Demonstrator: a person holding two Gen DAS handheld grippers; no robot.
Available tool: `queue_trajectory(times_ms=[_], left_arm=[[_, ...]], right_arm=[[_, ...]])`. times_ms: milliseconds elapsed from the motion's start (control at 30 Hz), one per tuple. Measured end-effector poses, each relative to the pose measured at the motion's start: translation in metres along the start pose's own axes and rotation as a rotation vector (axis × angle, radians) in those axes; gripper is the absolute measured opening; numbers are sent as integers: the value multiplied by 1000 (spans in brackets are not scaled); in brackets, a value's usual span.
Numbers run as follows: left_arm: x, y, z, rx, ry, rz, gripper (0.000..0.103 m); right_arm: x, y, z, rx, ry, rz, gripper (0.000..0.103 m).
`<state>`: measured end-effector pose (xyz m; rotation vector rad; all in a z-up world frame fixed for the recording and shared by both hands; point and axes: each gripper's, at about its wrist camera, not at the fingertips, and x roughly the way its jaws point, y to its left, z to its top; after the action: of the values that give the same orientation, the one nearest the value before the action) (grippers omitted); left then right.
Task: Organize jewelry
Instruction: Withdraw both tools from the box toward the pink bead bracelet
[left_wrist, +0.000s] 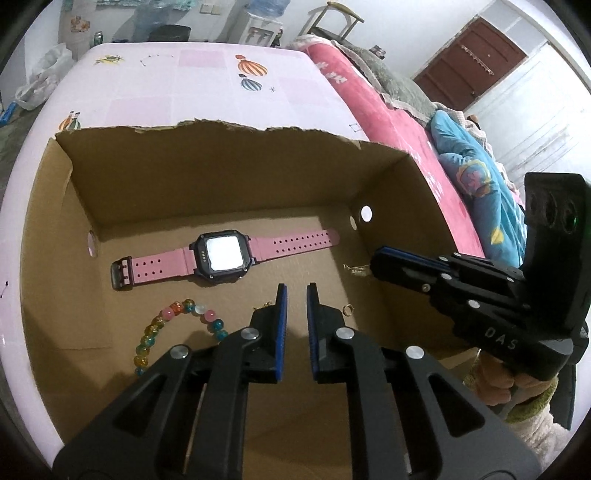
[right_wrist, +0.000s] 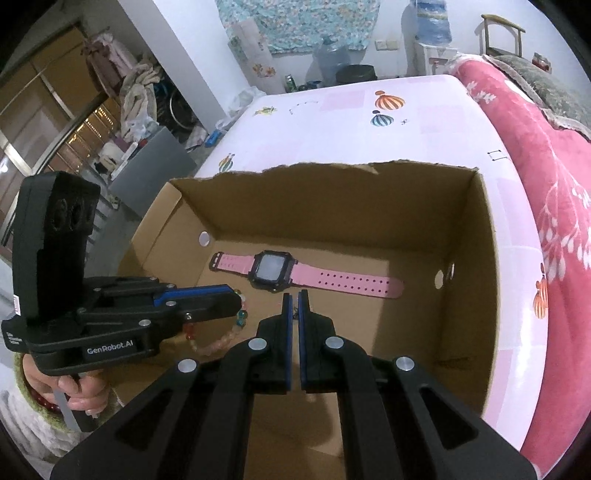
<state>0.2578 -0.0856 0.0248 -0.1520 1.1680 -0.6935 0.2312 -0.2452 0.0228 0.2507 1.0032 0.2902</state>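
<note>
An open cardboard box (left_wrist: 221, 173) (right_wrist: 332, 206) holds a pink-strapped watch (left_wrist: 221, 254) (right_wrist: 269, 271) lying flat, and a bracelet of coloured beads (left_wrist: 166, 321) (right_wrist: 221, 339) nearer me. My left gripper (left_wrist: 297, 291) (right_wrist: 240, 295) hangs inside the box, open, with a narrow empty gap between its pads. A bit of gold chain (left_wrist: 264, 304) and a small gold ring (left_wrist: 347, 309) lie on the box floor either side of its fingers. My right gripper (right_wrist: 294, 299) (left_wrist: 375, 258) is shut on a thin gold chain (left_wrist: 355, 270) that sticks out at its tip.
The box stands on a table with a pink patterned cloth (left_wrist: 166, 85) (right_wrist: 351, 122). A bed with a red blanket (left_wrist: 369, 103) (right_wrist: 546, 155) runs along the right. A hand (left_wrist: 495, 376) (right_wrist: 74, 391) grips each tool's handle. Box walls close in on both sides.
</note>
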Motion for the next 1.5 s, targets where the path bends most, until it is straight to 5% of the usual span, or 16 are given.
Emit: queue_trajectory(times_ms=[233,500,733,933,1067,1333,1500], left_arm=[[-11,-2,-2,3,-33,0,16],[-42,-14,-12,54,-111,14,27],[-108,-39,-68,219,-237,14,59],[-132,-50,-131,327,-229,5,80],[-119,-41,-165,292,-165,6,84],[-57,-20,-189,172,-51,139,84],[-31,-32,-192,228,-79,211,84]], right_arm=[[-12,-4,3,24,-21,18,6],[-45,-2,-5,42,-87,41,35],[-117,9,-50,8,-259,95,45],[-150,2,-107,31,-335,110,50],[-143,-10,-144,103,-312,86,50],[-88,-28,-194,193,-172,-40,50],[-65,-36,-200,201,-136,-107,44]])
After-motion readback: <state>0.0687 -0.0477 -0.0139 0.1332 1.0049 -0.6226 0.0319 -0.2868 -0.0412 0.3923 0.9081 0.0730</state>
